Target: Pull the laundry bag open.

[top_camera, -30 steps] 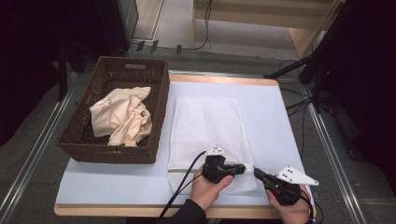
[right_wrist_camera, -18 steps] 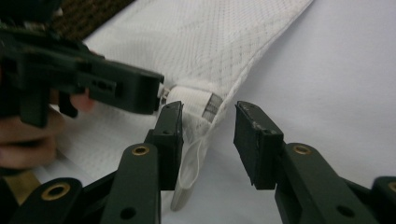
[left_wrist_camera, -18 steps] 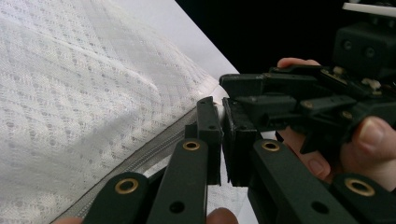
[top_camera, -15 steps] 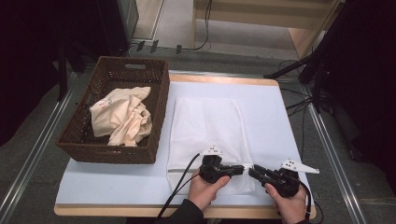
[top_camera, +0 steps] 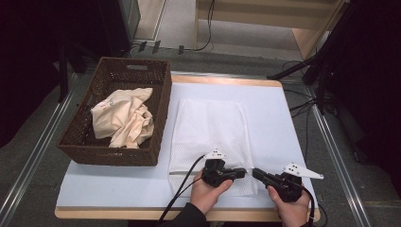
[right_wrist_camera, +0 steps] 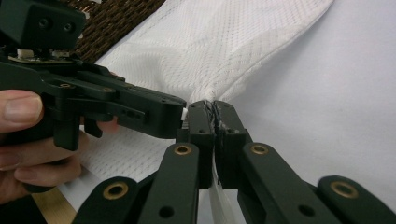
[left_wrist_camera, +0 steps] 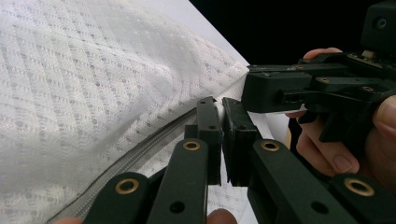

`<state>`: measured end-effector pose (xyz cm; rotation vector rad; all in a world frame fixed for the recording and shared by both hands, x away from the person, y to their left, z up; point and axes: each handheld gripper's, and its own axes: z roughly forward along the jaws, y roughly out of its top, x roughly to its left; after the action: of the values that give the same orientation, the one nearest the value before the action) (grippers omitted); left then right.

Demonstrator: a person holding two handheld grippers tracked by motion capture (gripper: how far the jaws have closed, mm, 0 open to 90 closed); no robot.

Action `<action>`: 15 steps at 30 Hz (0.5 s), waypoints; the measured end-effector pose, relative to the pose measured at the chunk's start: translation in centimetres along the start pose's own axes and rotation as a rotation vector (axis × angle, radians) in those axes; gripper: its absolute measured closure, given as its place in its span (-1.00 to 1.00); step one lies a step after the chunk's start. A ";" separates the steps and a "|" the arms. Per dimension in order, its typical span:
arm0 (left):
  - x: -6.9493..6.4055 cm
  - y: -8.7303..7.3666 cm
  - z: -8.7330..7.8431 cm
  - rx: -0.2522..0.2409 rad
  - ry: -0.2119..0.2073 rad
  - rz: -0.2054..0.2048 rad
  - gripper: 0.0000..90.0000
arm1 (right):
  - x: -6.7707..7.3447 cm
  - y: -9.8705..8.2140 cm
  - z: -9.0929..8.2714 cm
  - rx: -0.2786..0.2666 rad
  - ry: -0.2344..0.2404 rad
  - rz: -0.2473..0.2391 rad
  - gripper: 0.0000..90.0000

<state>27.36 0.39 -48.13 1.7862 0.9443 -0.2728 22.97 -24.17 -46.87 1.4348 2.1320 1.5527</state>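
White mesh laundry bag (top_camera: pixel 209 137) lies flat on the pale blue table (top_camera: pixel 283 123), just beside the brown wicker basket (top_camera: pixel 161 94) that holds a crumpled cream cloth (top_camera: pixel 124 117). Both grippers meet at the bag's near right corner. The left gripper (left_wrist_camera: pixel 220 112) is clamped on something small and white at the end of the grey zipper (left_wrist_camera: pixel 140 149), probably the zipper pull, though it is too small to be sure. The right gripper (right_wrist_camera: pixel 211 108) is pinched shut on the mesh corner itself, with fabric bunching up into its jaws. The likely aim is to hold the corner steady while the zipper is drawn open. Several things could go wrong. The pull is tiny, so the left jaws could slide off it once they start to tug. The right grip covers only a thin fold of mesh, and a hard pull could tear it free or stretch the weave. With the two grippers touching or nearly so, they could knock each other and jar one hold loose. If loose mesh rides into the zipper teeth, the slider could jam.
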 end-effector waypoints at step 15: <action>-0.1 -0.6 0.1 -0.004 0.040 -0.103 0.94 | 0.3 -0.3 0.6 -0.002 -0.035 0.012 0.96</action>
<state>26.88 0.36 -48.57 1.7471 1.0666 -0.3009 23.00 -23.54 -47.26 1.4659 2.1055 1.5216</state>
